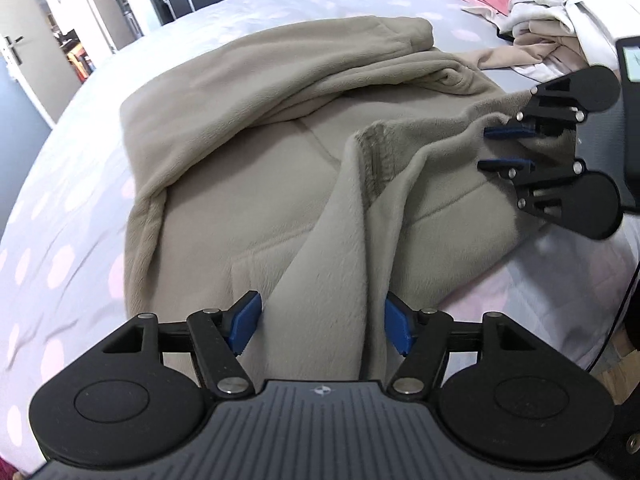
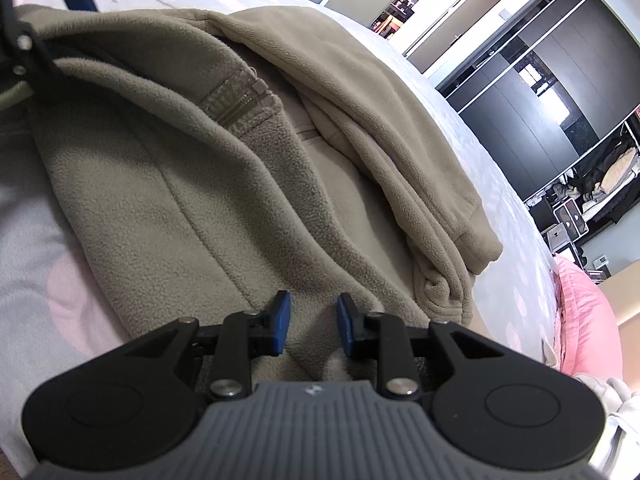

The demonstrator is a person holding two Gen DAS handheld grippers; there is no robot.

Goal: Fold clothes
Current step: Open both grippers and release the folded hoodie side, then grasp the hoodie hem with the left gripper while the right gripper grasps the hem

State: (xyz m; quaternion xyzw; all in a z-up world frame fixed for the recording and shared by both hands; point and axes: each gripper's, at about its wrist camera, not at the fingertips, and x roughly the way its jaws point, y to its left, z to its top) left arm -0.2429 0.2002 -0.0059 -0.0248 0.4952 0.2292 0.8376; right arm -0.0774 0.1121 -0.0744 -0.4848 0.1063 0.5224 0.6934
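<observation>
Left wrist view: I have my left gripper (image 1: 320,326) angled steeply down over the beige fleece jacket (image 1: 224,152) lying on the spotted bedspread (image 1: 60,208), its jaws spread, a raised fold of fleece between them but not pinched. My right gripper (image 2: 311,326) tilts down at the jacket's edge, jaws narrowed around bunched fleece (image 2: 312,344).

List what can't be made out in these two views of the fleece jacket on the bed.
- Left wrist view: the fleece jacket near edge, hidden behind the left gripper.
- Right wrist view: whether the right gripper pads press the fleece; the fabric bunches between them.
- Right wrist view: the left gripper, cut off by the top left corner.
- Left wrist view: the pile of pale clothes, cut off at the right edge.
</observation>
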